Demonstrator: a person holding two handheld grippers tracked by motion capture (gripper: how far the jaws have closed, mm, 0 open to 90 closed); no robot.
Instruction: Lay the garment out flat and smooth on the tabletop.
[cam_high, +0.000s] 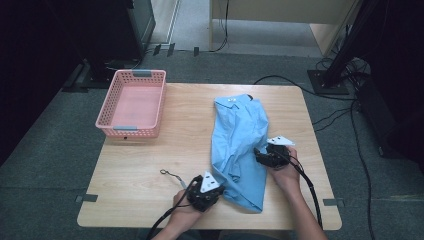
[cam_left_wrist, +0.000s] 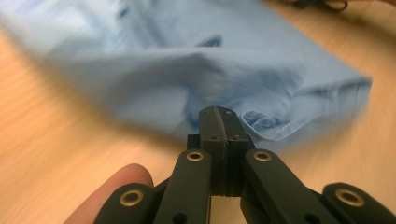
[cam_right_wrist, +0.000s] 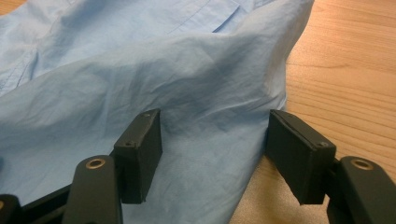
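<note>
Blue shirt (cam_high: 239, 145) lies crumpled right of centre on worktop (cam_high: 150, 170). Left gripper (cam_left_wrist: 219, 116) fingers pressed together just at its hem; right gripper (cam_right_wrist: 212, 140) fingers spread over a fold. Pink basket (cam_high: 132, 102) far left, well apart.

A: How many garments are on the table (cam_high: 150, 165)?

B: One, a light blue shirt (cam_high: 239, 145), lying crumpled on the single wooden table.

A: And baskets?

B: One pink basket (cam_high: 131, 103), at the far left corner. It has two grey handle pieces, one on each short end.

A: Grippers?

B: Two. The left gripper (cam_high: 207, 191) and the right gripper (cam_high: 265, 156), each held in one hand, so two hands too. Each gripper carries one grey three-cornered plate and trails one cable.

A: Anything small?

B: One little metal ring with a short cord (cam_high: 170, 174), lying on the wood. Also two grey tabs on the table's edges, one per side.
</note>
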